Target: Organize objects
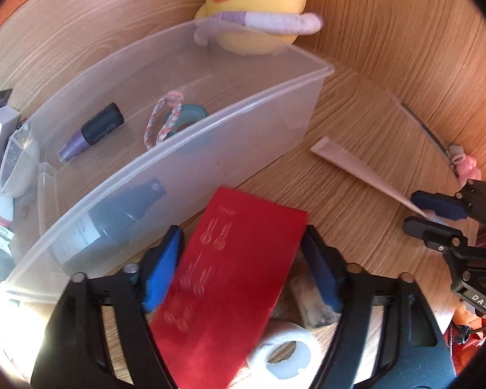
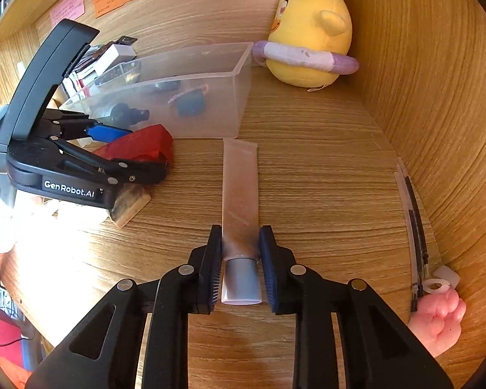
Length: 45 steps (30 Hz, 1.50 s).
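1. The right hand-held gripper (image 2: 241,269) is pinched on a pale cosmetic tube (image 2: 239,194); its blue pads press the tube's sides just above the grey cap (image 2: 242,283).
2. The tube lies flat on the wooden counter (image 2: 324,168). In the right wrist view its long axis runs straight away from the camera, cap toward the gripper body, flat crimped end toward the clear plastic bin (image 2: 239,97).
3. The crimped end lies just short of the bin's near corner; whether it touches I cannot tell.
4. The left hand-held gripper (image 1: 241,265) has a red envelope (image 1: 236,259) between its blue pads. The left pad lies against the envelope's edge; contact on the right side is not clear, so I cannot tell whether it is truly gripped.
5. The envelope's long axis runs up between the fingers, its far end tilted right and pointing toward the bin's near wall (image 1: 178,175).
6. Inside the bin lie a dark spray bottle (image 1: 113,220), a purple-and-black lipstick tube (image 1: 92,131) and a braided hair tie (image 1: 163,120) over a teal ring (image 1: 191,115).
7. A yellow plush chick (image 2: 311,39) sits beyond the bin's far end.
8. A white tape roll (image 1: 288,350) and a worn eraser (image 2: 129,204) lie on the counter under the left gripper.
9. A pen with a pink paw top (image 2: 437,317) lies along the right wall.
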Motion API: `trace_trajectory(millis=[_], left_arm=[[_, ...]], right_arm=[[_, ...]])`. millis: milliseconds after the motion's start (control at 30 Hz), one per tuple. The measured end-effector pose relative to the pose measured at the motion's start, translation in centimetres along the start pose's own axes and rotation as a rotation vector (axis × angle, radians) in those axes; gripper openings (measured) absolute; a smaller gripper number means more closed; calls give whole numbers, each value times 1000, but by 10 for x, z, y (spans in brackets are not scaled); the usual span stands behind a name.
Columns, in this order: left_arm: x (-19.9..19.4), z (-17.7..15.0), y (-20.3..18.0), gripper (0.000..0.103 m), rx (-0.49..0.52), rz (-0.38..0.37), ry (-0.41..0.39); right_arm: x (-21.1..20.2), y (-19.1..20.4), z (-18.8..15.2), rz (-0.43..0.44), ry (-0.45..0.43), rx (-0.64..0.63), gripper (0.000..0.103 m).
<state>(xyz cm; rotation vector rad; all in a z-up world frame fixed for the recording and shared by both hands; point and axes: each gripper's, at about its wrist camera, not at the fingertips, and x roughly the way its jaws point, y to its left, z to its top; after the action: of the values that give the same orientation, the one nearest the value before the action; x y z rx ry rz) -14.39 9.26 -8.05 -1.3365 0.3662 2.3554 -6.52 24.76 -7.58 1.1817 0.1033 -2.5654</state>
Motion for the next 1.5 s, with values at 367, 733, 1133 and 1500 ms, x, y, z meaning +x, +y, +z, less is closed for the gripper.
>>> trace_trajectory(millis=[367, 733, 1133, 1500], left_arm=[[-37, -5, -5, 57, 4, 37, -117], [-81, -1, 9, 57, -83, 62, -247], [-117, 8, 48, 57, -236, 96, -349], [-122, 19, 87, 57, -341, 136, -369]], right_arm=[[-19, -8, 3, -18, -60, 29, 20], [-57, -13, 24, -47, -177, 56, 20], [-60, 6, 69, -28, -284, 15, 20], [-31, 29, 111, 15, -303, -41, 20]])
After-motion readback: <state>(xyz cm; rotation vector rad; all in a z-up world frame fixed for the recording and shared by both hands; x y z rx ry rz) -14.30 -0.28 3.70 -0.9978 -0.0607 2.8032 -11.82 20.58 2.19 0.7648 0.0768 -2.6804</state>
